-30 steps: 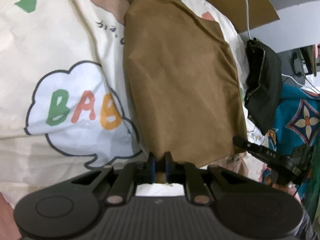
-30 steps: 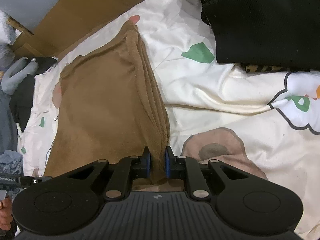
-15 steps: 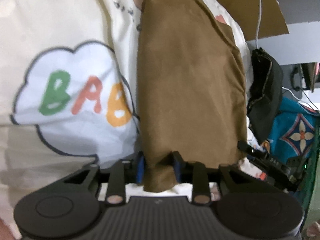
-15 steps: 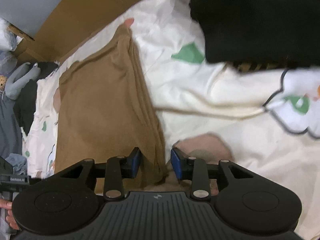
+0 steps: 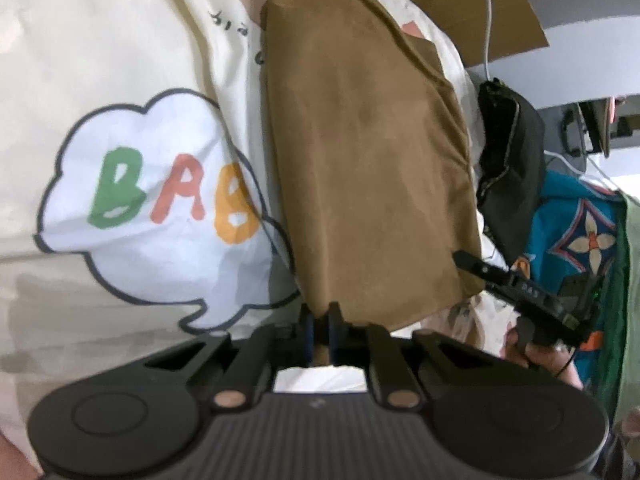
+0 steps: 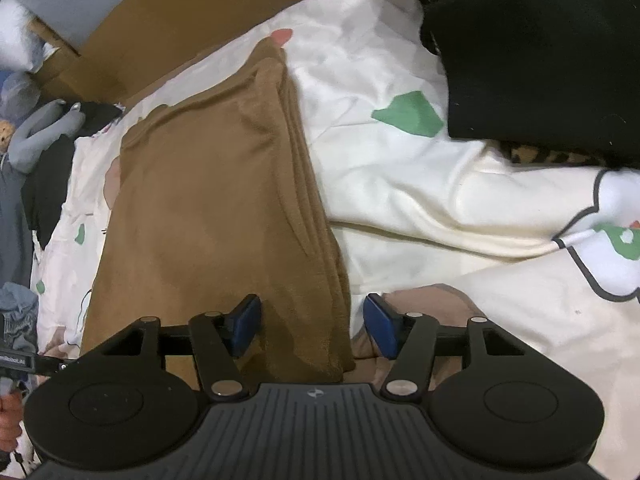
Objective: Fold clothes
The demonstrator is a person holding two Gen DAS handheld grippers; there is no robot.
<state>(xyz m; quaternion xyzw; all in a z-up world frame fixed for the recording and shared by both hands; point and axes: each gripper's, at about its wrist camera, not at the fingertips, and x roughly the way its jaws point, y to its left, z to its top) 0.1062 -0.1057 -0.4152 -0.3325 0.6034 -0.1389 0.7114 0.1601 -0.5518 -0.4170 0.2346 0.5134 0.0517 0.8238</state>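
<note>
Nearest, the left hand-held gripper (image 5: 320, 330) pinches the near corner of the folded brown garment (image 5: 368, 168), its jaws having just closed. The right hand-held gripper (image 6: 310, 326) has been spreading, straddling the near edge untouched (likely regripping). Next: another fold. The garment lies on a printed bedsheet (image 6: 420, 208); cardboard (image 6: 168, 12) beyond.

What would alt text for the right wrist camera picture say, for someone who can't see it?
A folded brown garment lies on a cream bedsheet with coloured prints; the right gripper has just been opening, its blue pads apart with the garment's near edge between them, untouched. A black garment sits at the upper right, cardboard beyond.
</note>
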